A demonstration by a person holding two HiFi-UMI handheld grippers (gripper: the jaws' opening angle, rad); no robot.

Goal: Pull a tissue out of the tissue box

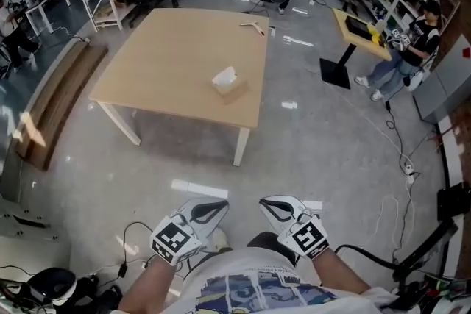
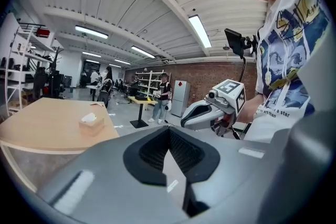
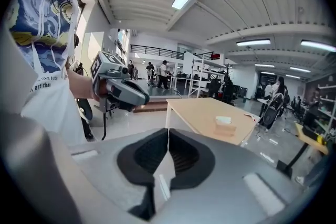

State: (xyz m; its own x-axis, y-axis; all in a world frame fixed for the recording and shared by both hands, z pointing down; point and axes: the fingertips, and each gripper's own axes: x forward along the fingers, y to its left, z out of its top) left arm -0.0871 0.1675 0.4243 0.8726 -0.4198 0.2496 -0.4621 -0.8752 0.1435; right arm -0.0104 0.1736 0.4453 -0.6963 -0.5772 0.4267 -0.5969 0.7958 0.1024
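Observation:
A brown tissue box [image 1: 230, 87] with a white tissue sticking out of its top stands on the near right part of a light wooden table [image 1: 169, 62], far ahead of me. Both grippers are held close to my body, well short of the table. My left gripper [image 1: 219, 207] is shut with nothing between its jaws. My right gripper [image 1: 266, 204] is shut and empty too. The left gripper view shows the box [image 2: 91, 122] small at the left and the right gripper [image 2: 210, 110] beside it. The right gripper view shows the box [image 3: 226, 126] on the table and the left gripper [image 3: 118, 89].
Grey floor lies between me and the table. A low wooden bench [image 1: 51, 106] runs along the left. A person [image 1: 408, 48] stands at a yellow stand table [image 1: 360, 29] at the right. Cables [image 1: 401, 158] trail on the floor at the right, and shelving and chairs fill the back.

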